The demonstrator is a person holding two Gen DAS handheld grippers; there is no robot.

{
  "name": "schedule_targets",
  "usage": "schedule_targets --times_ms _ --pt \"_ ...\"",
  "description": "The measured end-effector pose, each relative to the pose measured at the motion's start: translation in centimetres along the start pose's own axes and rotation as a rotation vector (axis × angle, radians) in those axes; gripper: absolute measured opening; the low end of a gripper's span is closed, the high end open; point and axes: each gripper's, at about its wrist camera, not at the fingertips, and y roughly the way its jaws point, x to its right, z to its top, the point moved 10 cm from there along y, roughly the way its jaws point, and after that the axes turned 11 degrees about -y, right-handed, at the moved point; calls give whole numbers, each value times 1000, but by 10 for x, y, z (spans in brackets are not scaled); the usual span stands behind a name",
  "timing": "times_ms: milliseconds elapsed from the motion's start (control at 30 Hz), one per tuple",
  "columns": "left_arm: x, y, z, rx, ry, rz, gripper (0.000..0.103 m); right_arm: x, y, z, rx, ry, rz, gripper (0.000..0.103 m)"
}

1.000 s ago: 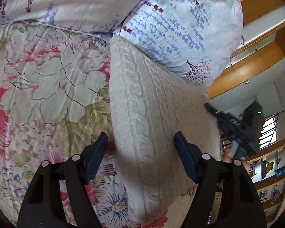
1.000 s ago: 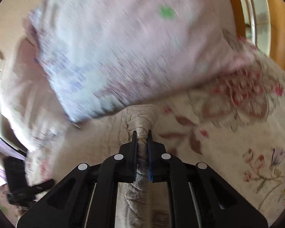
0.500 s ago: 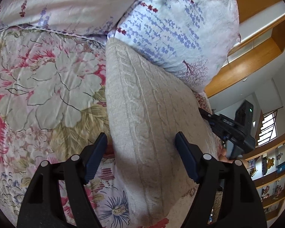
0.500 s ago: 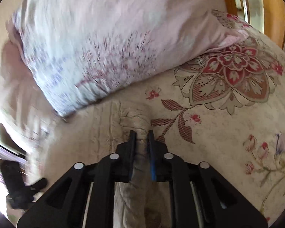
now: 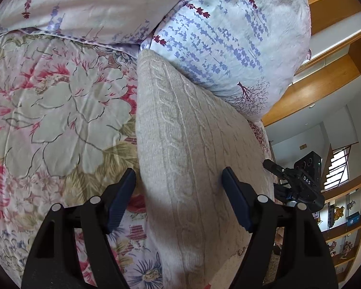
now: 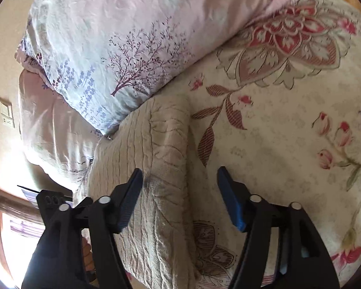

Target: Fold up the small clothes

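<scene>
A beige cable-knit garment (image 5: 192, 149) lies folded into a long strip on the floral bedspread (image 5: 50, 110), its far end against a pillow. My left gripper (image 5: 178, 183) is open, its jaws standing on either side of the strip's near part, empty. In the right wrist view the same garment (image 6: 156, 159) lies flat on the bedspread (image 6: 288, 132). My right gripper (image 6: 179, 178) is open just above the garment's right edge, empty. The right gripper also shows in the left wrist view (image 5: 298, 183) beyond the garment's right edge.
Two pale pillows with purple plant prints (image 5: 228, 31) (image 5: 84, 2) lie at the head of the bed, one touching the garment. Wooden shelving (image 5: 325, 67) stands to the right. In the right wrist view a pillow (image 6: 132, 36) lies behind the garment.
My right gripper was shut on the garment's bunched edge; it has opened and let go, and the garment now lies flat. My left gripper stayed open and barely moved.
</scene>
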Motion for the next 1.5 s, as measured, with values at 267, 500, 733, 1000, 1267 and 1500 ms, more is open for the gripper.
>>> schedule_targets --times_ms 267,500,733,1000,1267,1500 --pt "6 13 11 -42 25 -6 75 -13 6 0 -64 -87 8 71" --pt "6 16 12 -26 28 -13 65 -38 24 -13 -123 -150 78 55" --pt "7 0 9 9 8 -61 38 -46 18 -15 -65 -109 151 31" --pt "-3 -71 5 55 35 -74 37 -111 12 -19 11 -218 202 28" --pt "-85 -115 12 110 -44 44 40 -159 82 -43 -56 -329 135 28" --pt "-111 -108 10 133 -55 31 54 -141 97 -50 -77 -205 117 31"
